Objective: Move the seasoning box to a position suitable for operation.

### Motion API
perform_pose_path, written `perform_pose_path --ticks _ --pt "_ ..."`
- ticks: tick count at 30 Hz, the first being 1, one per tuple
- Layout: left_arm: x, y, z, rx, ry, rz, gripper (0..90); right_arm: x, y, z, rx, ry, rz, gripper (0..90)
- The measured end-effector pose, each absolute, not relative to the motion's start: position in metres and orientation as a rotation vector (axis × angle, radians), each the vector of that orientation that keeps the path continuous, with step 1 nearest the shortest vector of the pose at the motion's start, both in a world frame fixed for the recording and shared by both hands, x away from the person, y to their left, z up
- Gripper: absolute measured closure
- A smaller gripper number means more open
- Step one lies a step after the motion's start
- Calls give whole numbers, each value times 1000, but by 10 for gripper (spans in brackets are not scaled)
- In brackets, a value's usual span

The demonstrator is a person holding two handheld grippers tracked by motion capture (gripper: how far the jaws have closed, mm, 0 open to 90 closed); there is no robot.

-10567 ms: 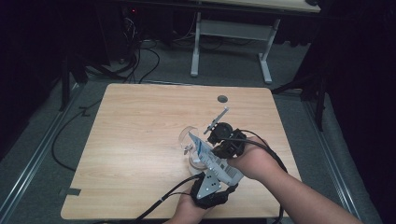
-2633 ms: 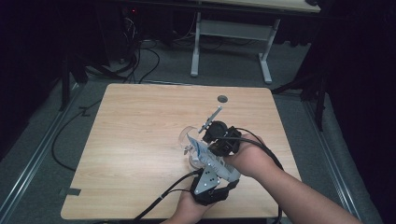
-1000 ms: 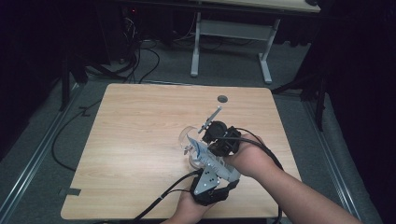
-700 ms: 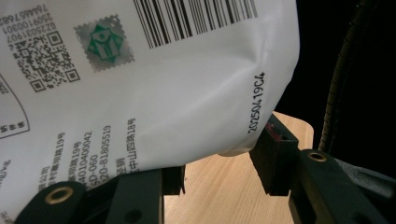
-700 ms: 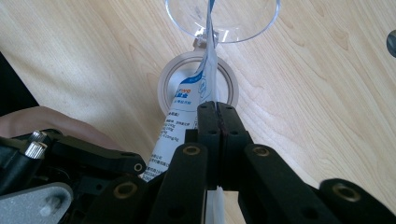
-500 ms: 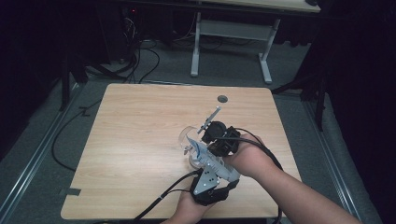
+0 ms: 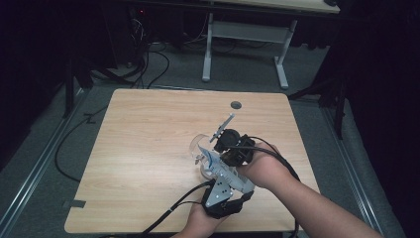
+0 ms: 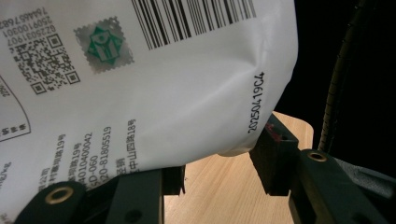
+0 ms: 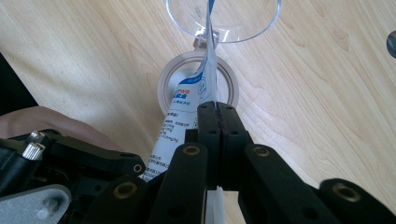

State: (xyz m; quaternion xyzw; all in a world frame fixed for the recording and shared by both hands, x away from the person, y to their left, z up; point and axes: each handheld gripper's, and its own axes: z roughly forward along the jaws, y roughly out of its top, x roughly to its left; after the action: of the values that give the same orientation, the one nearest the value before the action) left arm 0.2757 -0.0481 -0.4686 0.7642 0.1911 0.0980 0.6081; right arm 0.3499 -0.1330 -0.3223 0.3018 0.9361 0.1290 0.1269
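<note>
Pouch, white with printed text and a barcode, sits over the near middle of the wooden table, held by 2 grippers. Left gripper is about half open with its pads pressing the pouch's bottom. Right gripper is pinched fully closed on the pouch's thin edge. Pouch tip points into a clear glass, above a roll of tape lying flat on the table.
</note>
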Motion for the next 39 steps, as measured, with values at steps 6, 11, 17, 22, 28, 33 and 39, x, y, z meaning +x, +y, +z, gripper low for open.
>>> perform_pose_path --ticks 6,11,17,22,28,33,39 --pt "276 -49 -469 1766 439 225 592 350 -134 -322 876 2723 377 898" --pt "276 -48 -470 1773 435 234 592 349 -134 -322 875 2723 375 898" --pt "273 -44 -474 1805 413 259 591 348 -135 -323 876 2728 382 898" --pt "272 -44 -479 1821 403 269 590 346 -136 -326 882 2734 384 898" --pt "269 -44 -484 1833 393 270 588 344 -139 -329 899 2743 372 897" --pt "268 -45 -488 1838 394 267 587 342 -144 -330 915 2743 382 897" --pt "267 -45 -492 1844 391 267 588 341 -149 -332 940 2747 395 897"
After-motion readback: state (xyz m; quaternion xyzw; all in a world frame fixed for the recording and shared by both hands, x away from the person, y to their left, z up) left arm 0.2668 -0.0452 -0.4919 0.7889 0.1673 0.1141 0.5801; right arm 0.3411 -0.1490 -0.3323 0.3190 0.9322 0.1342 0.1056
